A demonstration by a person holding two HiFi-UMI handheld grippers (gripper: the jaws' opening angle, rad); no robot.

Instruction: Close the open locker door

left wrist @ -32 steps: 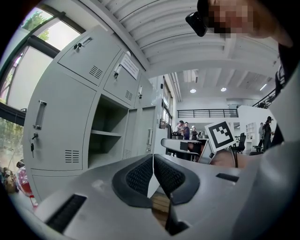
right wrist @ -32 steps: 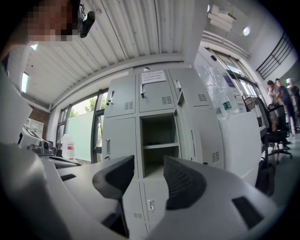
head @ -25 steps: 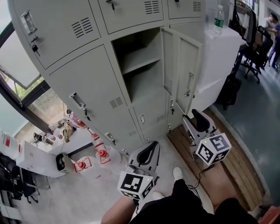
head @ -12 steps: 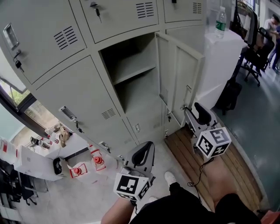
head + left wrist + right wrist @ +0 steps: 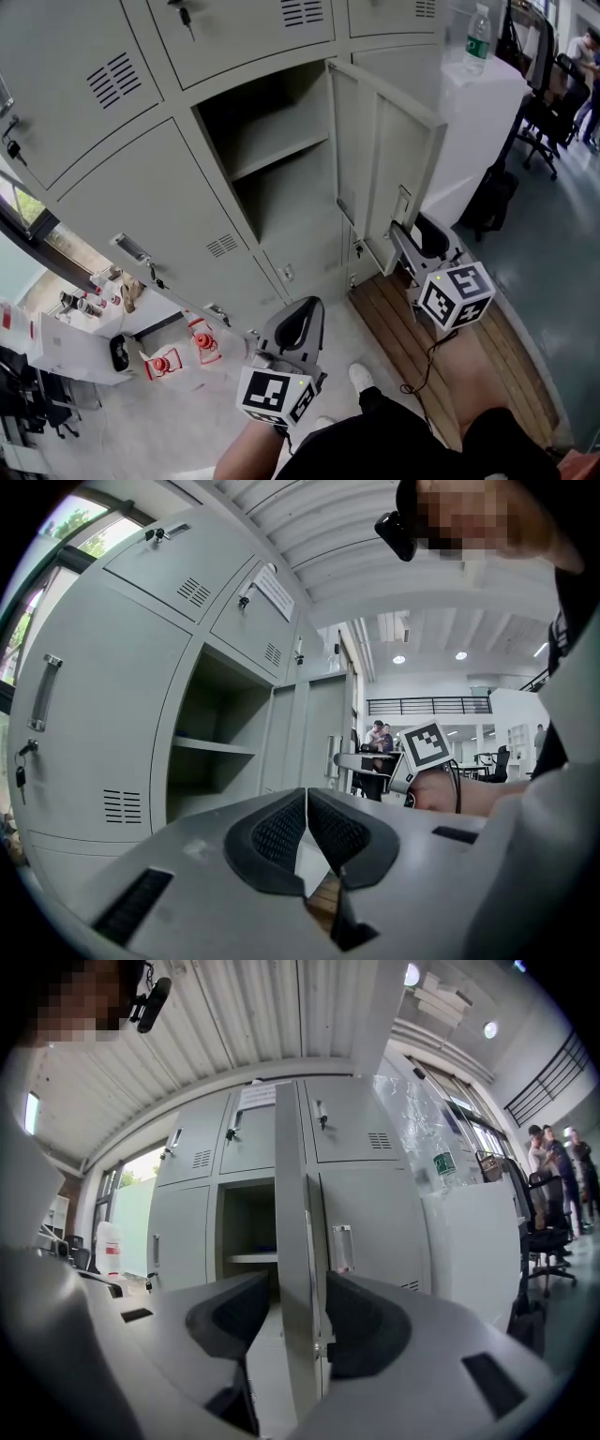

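**Fig. – Two hand-held grippers before a bank of grey sheet-steel lockers (image 5: 159, 197).**

**R gripper (image 5: 419, 246):** held fwd, away from the body, at the free edge of the locker door (image 5: 382, 173), low on the panel and just below its metal handle (image 5: 401, 202). Jaws stand moderately apart, one on each side of the door's thin edge. In the right gripper view a sliver of gap shows on each side, so nothing is clamped.

**L gripper (image 5: 298, 326):** held lower and nearer the body, aimed at the locker fronts under the open compartment (image 5: 272, 122), well apart from the door. Jaws meet tip to tip w/ nothing between them.

**Grippers, build:** matte grey rounded shells, black pads; the L pads are cross-hatched. Each carries a cube w/ black-and-white square markers.

**Door:** flat painted steel panel w/ folded rims, hinged at the R side of the opening and swung out roughly square to the locker front.

**Compartment:** boxy recess split by one horizontal shelf (image 5: 281, 152).

**Surroundings:** neighbouring doors have louvred vent slots (image 5: 222, 246). A slatted wooden platform (image 5: 441, 361) lies under the R gripper. A clear bottle (image 5: 478, 36) stands on the white cabinet (image 5: 473, 131) beside the lockers.
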